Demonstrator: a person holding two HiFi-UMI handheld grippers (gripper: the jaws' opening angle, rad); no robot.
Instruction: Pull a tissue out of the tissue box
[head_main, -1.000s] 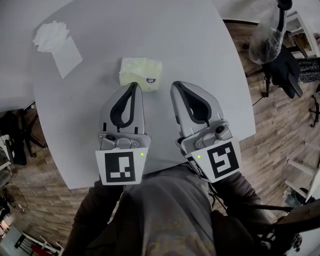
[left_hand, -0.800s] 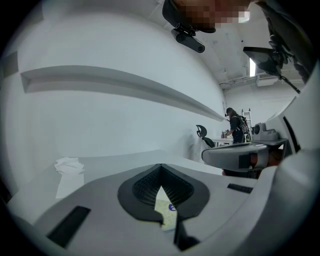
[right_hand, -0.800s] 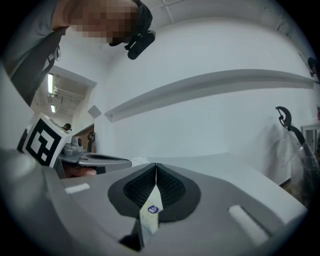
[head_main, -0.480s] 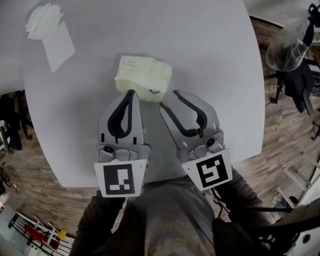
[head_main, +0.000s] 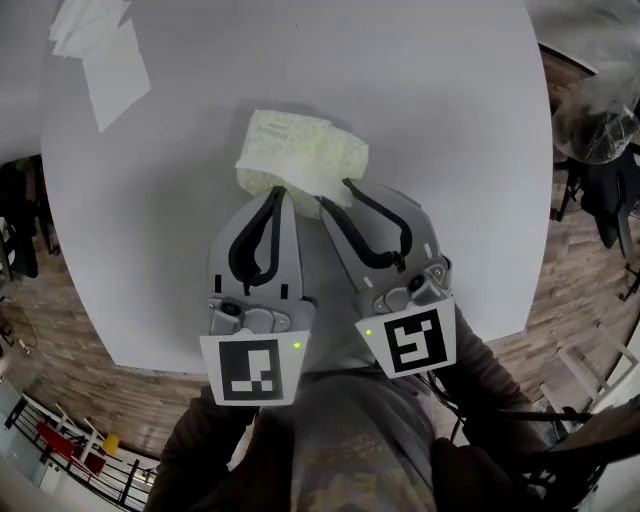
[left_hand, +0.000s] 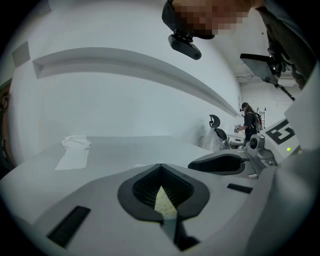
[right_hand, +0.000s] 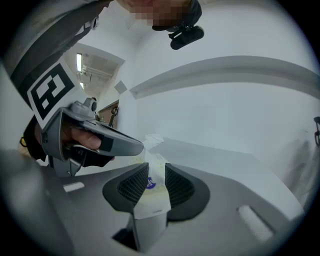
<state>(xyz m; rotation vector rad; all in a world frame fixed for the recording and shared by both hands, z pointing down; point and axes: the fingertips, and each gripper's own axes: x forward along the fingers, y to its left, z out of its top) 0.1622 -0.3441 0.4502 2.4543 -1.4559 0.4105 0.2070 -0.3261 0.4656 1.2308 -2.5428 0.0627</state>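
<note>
A soft pale yellow-green tissue pack (head_main: 300, 155) lies on the round grey table (head_main: 450, 120). My left gripper (head_main: 281, 194) is shut, its tips at the pack's near edge; in the left gripper view a sliver of the pack (left_hand: 164, 202) shows through the hollow between the pads, behind the left gripper (left_hand: 160, 167). My right gripper (head_main: 335, 195) sits beside it with its jaws opening. In the right gripper view the pack's near end (right_hand: 150, 184), with a blue mark, shows between the right gripper (right_hand: 152, 167) pads, which do not press on it.
Loose white tissues (head_main: 95, 45) lie at the table's far left, also visible as flat tissues (left_hand: 75, 145) in the left gripper view. The table edge curves close on the right, with wooden floor and a chair bearing a plastic bag (head_main: 600, 125) beyond it.
Both grippers have come down and forward to the pack's near edge. The right jaws, shut a second ago, now stand apart. The left gripper stays shut.
</note>
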